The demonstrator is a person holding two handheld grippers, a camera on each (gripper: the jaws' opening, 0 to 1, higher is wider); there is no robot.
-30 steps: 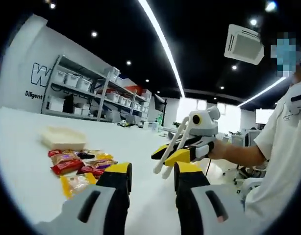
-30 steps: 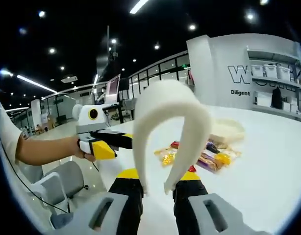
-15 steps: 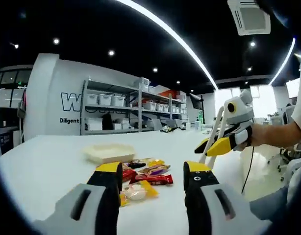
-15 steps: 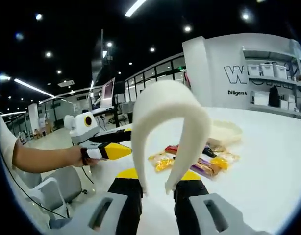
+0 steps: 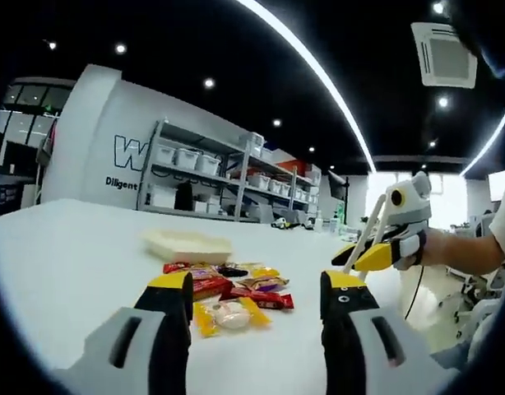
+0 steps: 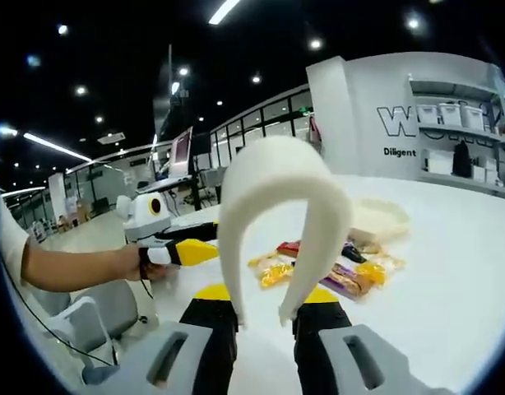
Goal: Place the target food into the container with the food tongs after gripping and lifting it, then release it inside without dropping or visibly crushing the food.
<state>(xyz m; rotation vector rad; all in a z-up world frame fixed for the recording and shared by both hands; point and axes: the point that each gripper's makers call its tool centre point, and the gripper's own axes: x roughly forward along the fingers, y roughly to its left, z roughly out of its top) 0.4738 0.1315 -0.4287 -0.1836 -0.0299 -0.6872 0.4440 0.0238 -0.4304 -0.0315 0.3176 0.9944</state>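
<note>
Right hand-held gripper (image 6: 265, 298): jaws closed on the white tongs (image 6: 277, 226), arms pointing up and bowed.
Left hand-held gripper (image 5: 257, 288): jaws wide, empty, above the bench (image 5: 63, 247).
Snacks (image 5: 232, 292): wrapped packets heaped on the bench (which one is the target, I cannot tell).
Container (image 5: 189, 245): pale tray just behind the heap.

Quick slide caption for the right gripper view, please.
Right gripper holding curved white food tongs above white table, wrapped snacks and shallow cream container beyond.
</note>
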